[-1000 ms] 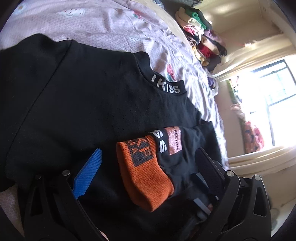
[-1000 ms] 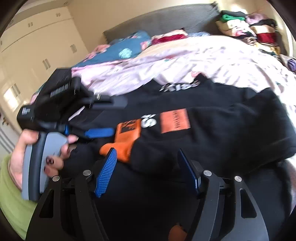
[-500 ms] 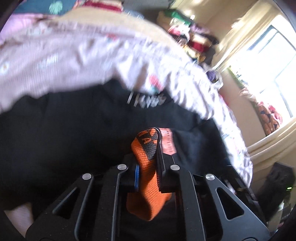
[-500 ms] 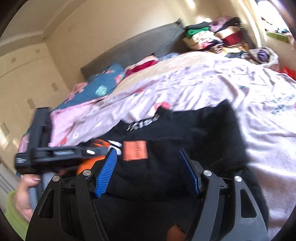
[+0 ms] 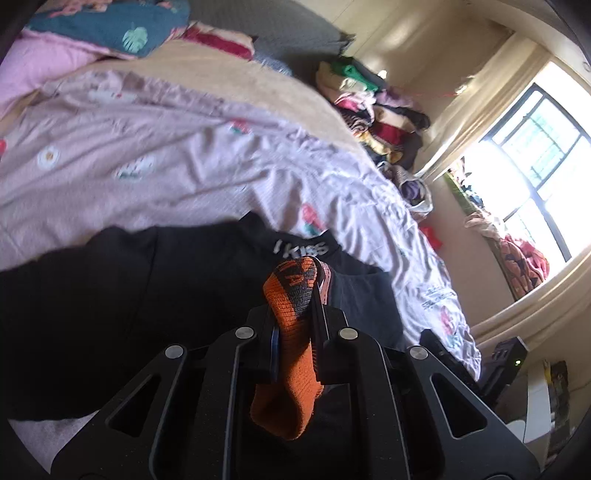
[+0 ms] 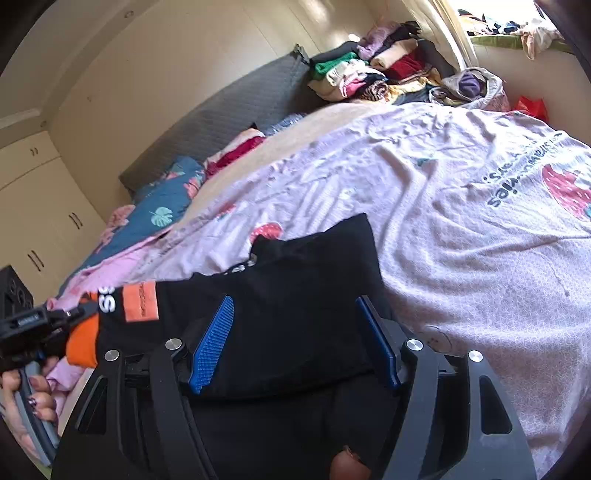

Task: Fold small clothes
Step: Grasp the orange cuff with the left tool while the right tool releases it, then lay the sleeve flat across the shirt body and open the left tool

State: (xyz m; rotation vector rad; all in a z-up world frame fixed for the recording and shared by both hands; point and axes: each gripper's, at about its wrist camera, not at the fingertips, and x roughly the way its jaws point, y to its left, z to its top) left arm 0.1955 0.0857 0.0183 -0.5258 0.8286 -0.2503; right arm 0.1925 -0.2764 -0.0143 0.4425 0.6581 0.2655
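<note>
Left wrist view: left tool clenched on the orange cuff of the black garment, cuff pinched between the two arms and hanging out below them toward the camera. Garment spread on the bed's pale pink sheet, collar lettering readable just beyond the cuff. Only here: bright window at right and a small dark device with a green light past the bed's edge.

Right wrist view: right tool released, blue pads standing apart with a fold of the black garment lying between them; cannot tell whether either pad touches the cloth. Only here: left tool seen from the side at the far left edge, gripping the orange cuff, sleeve with its orange patch stretched from it toward the body of the garment; a hand with painted nails wrapped on that tool's grey handle; cupboard doors behind.

Both views: stack of folded clothes at the far side of the bed, teal leaf-print pillow near the grey headboard.
</note>
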